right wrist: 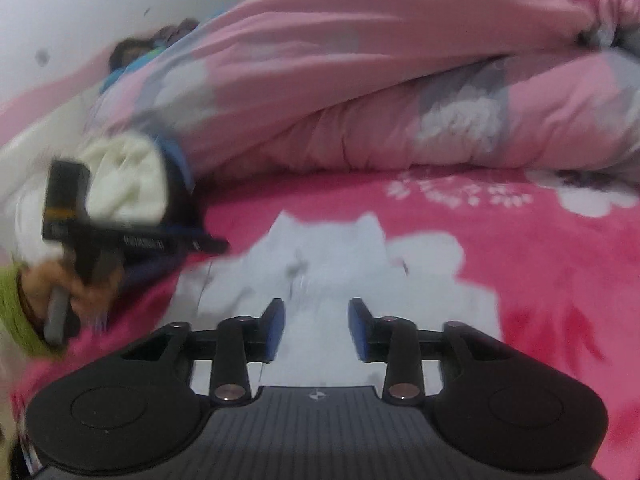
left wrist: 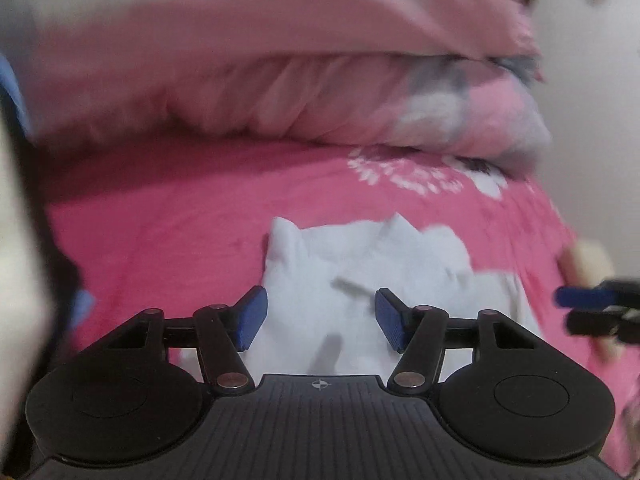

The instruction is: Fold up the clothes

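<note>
While the bed [left wrist: 160, 220] with its bright pink flowered sheet gives us a broad, soft surface to work on, we keep in mind that the bulky pale pink quilt [left wrist: 280, 80] heaped along the far side limits how far we can spread anything. On the sheet, near the front and between the two tools, lies the white garment [left wrist: 360, 272], crumpled, with a couple of peaks standing up along its far edge and one side trailing toward the right. We judge the fold is not yet cleanly set, so the step in hand is to find good corners and flatten the cloth. Both views are blurred, so we cannot make out hems or seams. Our left hand-held gripper [left wrist: 320, 318] hovers just over the near part of the cloth with its jaws apart and nothing pinched between the blue pads [left wrist: 252, 316]. Our right hand-held gripper [right wrist: 316, 330] likewise stands open above the garment, holding nothing. To do this well, we should lower each tool onto a distinct edge, pinch only one layer, pull the cloth taut between them, and lay it flat before folding.
</note>
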{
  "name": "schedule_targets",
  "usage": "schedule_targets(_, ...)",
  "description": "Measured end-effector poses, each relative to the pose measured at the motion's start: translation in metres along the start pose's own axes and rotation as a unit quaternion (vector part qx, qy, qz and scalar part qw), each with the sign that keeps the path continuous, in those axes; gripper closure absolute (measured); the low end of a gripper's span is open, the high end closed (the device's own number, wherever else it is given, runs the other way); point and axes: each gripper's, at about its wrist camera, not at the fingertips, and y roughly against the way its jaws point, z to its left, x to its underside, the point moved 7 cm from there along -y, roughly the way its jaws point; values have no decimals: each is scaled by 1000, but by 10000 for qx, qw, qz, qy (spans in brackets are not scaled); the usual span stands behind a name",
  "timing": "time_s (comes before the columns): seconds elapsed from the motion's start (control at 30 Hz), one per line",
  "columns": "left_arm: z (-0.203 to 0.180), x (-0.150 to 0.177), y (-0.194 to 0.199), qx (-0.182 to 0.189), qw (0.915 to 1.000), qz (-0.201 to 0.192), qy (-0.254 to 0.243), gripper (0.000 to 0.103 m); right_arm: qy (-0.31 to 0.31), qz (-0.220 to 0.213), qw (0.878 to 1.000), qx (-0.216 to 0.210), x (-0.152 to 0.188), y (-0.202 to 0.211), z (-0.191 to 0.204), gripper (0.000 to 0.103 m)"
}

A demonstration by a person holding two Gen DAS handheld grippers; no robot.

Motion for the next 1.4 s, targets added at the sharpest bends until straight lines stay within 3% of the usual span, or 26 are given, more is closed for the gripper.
schedule_targets(0.17,22,-19,-52,-98,9968,162,775,45,-862,184,9961,-35,-40,-85,-55,54)
schedule_targets(0.33,26,-29,-72,-227,9967,85,779,52,-1662,521,9847,-10,-51,-152,-93,54)
schedule_targets(0.43,23,-34,-76,-331,9973,-36,662,66,-1877,604,9803,-100,-52,-174,-97,54)
schedule_targets(0.47,22,-34,-77,-363,9973,-63,628,77,-1878,569,9805,-129,-53,-175,-96,54)
schedule_targets(0.5,22,-34,-78,-362,9975,-86,592,94,-1878,535,9806,-157,-54,-177,-95,57)
schedule_targets(0.53,20,-34,-78,-359,9978,-109,547,98,-1878,500,9808,-186,-54,-179,-95,61)
schedule_targets(0.6,14,-35,-70,-342,9982,-308,373,101,-1797,513,9821,-226,-54,-179,-90,97)
schedule_targets(0.77,-20,-36,-16,9,9915,-1199,-505,102,-1195,-98,9920,-383,-60,-131,-65,98)
schedule_targets(0.9,-49,-16,35,161,9768,-1593,-1421,101,105,-565,9980,-265,-57,-74,-28,98)
schedule_targets(1.03,-64,28,56,308,9700,-1109,-2142,96,1037,-337,9938,-209,-19,-36,-3,96)
schedule_targets(1.1,-64,50,62,362,9680,-804,-2349,79,1198,89,9926,-180,5,-31,1,85)
schedule_targets(1.13,-64,59,65,430,9669,-682,-2423,76,1259,294,9915,-169,15,-29,2,80)
schedule_targets(1.17,-62,65,69,464,9665,-578,-2458,73,1283,484,9904,-166,23,-27,0,71)
schedule_targets(1.23,-60,76,76,525,9655,-376,-2523,65,1274,838,9882,-152,39,-20,-3,66)
schedule_targets(1.3,-55,79,80,450,9678,-298,-2459,60,1129,1004,9885,-92,45,-10,-6,55)
schedule_targets(1.4,-49,68,79,335,9736,-292,-2237,59,507,914,9944,-179,35,4,-19,54)
